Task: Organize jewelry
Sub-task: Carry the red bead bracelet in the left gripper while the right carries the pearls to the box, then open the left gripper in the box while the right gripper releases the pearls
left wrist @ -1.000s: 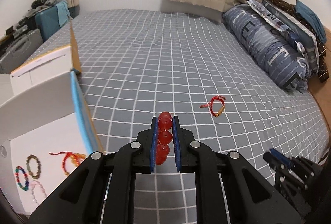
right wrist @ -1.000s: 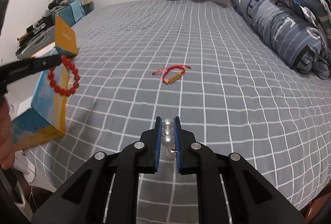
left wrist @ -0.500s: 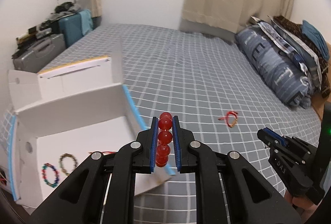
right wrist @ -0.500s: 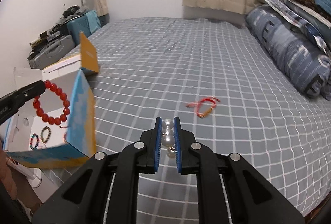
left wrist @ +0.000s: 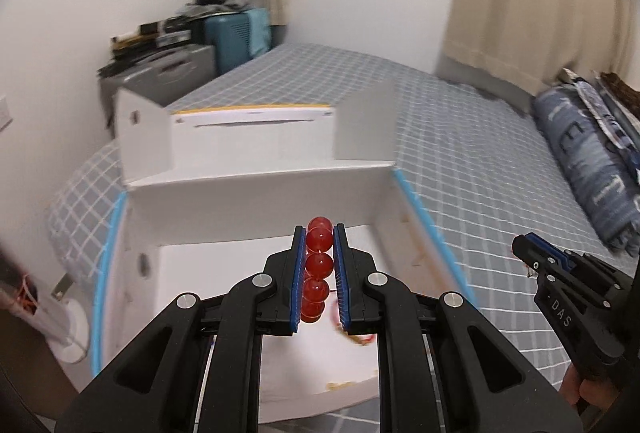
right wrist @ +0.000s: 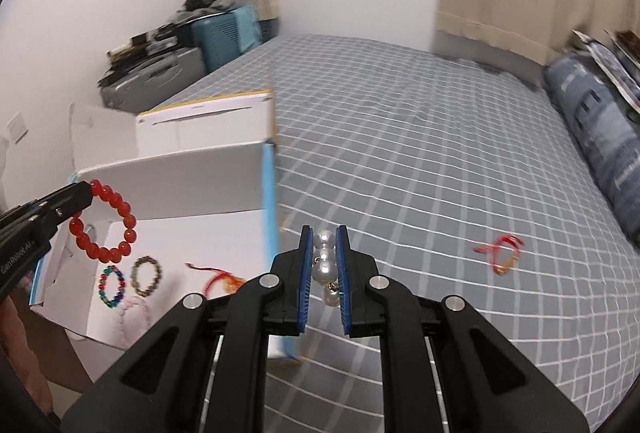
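My left gripper [left wrist: 320,233] is shut on a red bead bracelet [left wrist: 319,264] and holds it over the open white box [left wrist: 256,209]. In the right wrist view the left gripper [right wrist: 86,193] shows at the left with the red bracelet [right wrist: 105,225] hanging above the box [right wrist: 192,173]. My right gripper [right wrist: 325,235] is shut on a pearl bracelet [right wrist: 326,265] above the bed, just right of the box. In the box lie a multicolour bracelet [right wrist: 112,285], a brown bead bracelet [right wrist: 147,274], a pale pink one [right wrist: 134,307] and a red cord bracelet [right wrist: 220,277]. Another red cord bracelet [right wrist: 500,253] lies on the bedspread.
The grey checked bedspread [right wrist: 440,161] stretches behind the box. Blue pillows [right wrist: 600,137] line the right side. Suitcases and clutter [right wrist: 160,73] stand by the wall at the far left. The right gripper [left wrist: 568,281] shows at the right of the left wrist view.
Both grippers have swung left toward the box. The left gripper with the red bracelet now hangs over the box interior; the right gripper has come beside the box's right wall.
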Demonstrator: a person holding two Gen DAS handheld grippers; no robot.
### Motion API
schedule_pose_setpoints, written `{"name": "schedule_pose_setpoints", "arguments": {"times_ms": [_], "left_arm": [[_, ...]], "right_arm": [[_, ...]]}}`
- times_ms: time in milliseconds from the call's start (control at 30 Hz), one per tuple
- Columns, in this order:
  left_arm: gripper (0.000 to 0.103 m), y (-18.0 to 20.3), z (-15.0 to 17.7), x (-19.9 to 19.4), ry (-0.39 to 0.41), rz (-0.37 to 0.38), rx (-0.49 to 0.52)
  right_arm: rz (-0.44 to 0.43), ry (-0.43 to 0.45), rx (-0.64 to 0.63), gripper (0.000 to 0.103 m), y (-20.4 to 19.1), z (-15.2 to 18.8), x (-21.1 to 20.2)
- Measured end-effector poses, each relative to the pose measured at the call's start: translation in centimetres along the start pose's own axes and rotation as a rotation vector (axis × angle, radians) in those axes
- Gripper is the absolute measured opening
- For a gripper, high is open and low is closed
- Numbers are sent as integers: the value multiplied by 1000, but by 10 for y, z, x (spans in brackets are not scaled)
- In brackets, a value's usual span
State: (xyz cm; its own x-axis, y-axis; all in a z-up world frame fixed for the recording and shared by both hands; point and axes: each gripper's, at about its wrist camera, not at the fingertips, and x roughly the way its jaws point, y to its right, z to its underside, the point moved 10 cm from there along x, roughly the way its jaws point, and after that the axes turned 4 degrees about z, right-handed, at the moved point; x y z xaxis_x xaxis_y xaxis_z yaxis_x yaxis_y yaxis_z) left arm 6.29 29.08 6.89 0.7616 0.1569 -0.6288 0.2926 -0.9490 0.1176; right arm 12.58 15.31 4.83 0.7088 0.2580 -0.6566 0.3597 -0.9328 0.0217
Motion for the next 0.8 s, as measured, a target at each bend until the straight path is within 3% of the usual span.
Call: {"name": "schedule_pose_setpoints", "arguments": {"times_ms": [367, 800], "left_arm": [[13, -78, 29, 18, -67, -92, -44], [13, -110, 60, 54, -181, -97, -76]], "right_arm": [[-84, -47, -95, 11, -94, 3, 37], [-73, -157, -114, 11, -119, 28, 76]]}}
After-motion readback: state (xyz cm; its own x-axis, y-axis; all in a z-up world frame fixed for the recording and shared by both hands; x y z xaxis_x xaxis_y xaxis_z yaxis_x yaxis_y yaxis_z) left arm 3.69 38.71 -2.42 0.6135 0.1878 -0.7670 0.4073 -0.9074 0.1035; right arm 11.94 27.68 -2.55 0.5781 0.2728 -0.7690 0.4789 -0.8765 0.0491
